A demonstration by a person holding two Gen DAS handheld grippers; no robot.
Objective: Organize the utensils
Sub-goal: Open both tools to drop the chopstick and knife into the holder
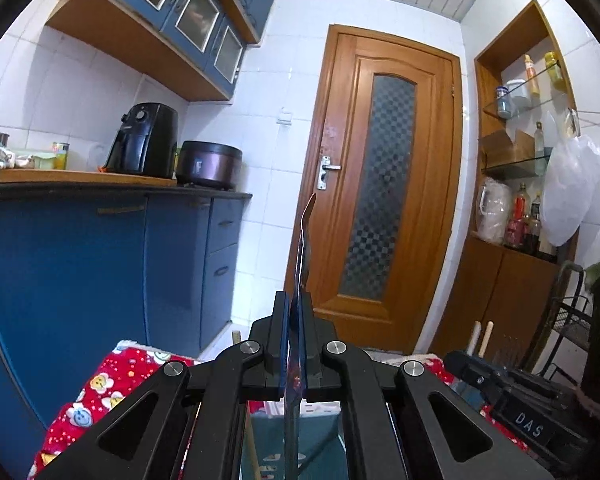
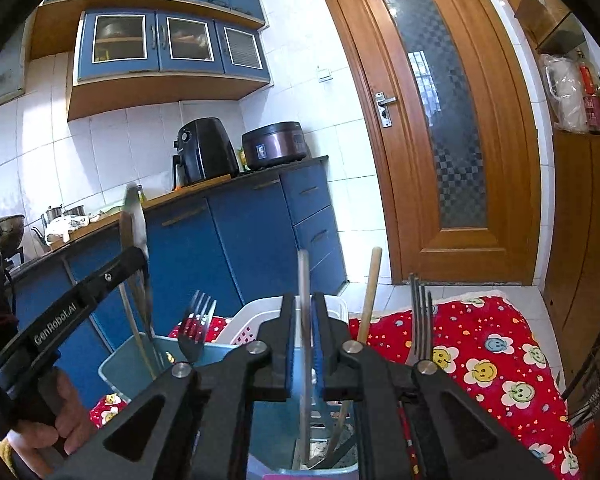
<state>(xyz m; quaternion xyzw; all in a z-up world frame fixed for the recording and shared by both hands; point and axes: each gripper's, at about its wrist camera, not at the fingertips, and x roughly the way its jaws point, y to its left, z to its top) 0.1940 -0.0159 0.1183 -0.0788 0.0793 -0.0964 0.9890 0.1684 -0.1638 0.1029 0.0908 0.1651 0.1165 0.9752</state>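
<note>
The left tongs are seen clamped on a thin flat utensil, held edge-on and upright above a light blue container; its exact kind cannot be told. The right tongs are parted narrowly about a grey utensil handle standing in a holder, with slight gaps visible at the pads, so no grip is confirmed. Forks and a wooden handle are noted upright nearby, by a red patterned cloth.
</note>
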